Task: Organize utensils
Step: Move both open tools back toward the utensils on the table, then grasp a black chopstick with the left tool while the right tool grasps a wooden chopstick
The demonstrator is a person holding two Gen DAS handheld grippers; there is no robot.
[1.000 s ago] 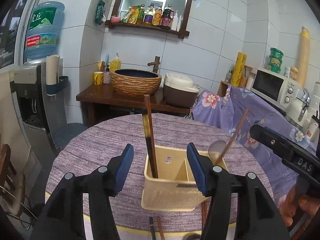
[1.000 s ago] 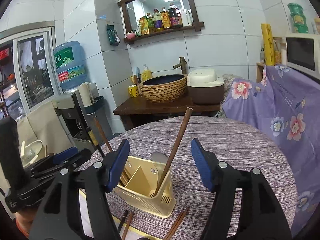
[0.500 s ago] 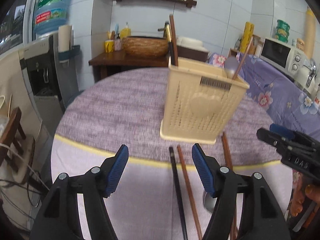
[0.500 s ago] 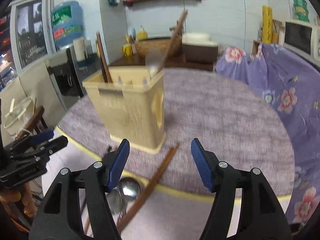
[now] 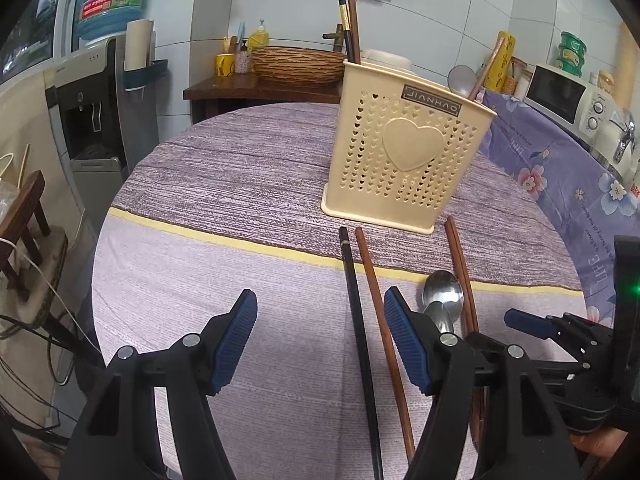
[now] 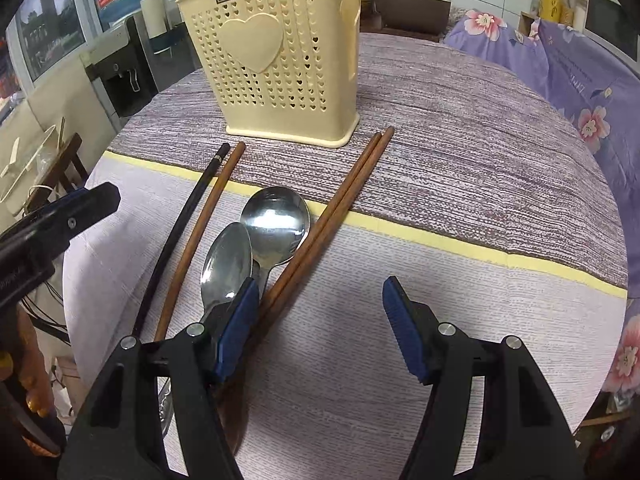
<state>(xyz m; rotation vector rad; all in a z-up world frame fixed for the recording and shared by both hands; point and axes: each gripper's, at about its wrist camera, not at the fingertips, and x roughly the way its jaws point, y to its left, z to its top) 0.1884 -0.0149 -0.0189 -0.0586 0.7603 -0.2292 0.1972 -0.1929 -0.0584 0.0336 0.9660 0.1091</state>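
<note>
So we've got both grippers hanging low over the round table [image 5: 224, 184], which wears a purple striped cloth with a yellow band across it. Left gripper [image 5: 320, 340] has its jaws spread wide with nothing clamped; they've just been opening, and the black chopstick [image 5: 358, 332] and a brown chopstick [image 5: 380, 320] run along the cloth in the gap between the blue pads without touching either one. Right gripper [image 6: 316, 328] is also spread wide and holding nothing, its jaws having just opened a touch more, with only bare cloth between them.

The loose stuff lies just in front of the cream holder [image 6: 280, 52]: a pair of brown chopsticks [image 6: 336, 208] side by side, two metal spoons [image 6: 260, 236] overlapping, bowls toward the holder, then the single brown and black sticks further left. The right gripper's left pad sits over the spoon handles and the near end of the pair; whether it touches them we can't tell.

The holder stands upright on the darker stripe, already with two chopsticks, a spoon and another brown stick poking out the top.
</note>
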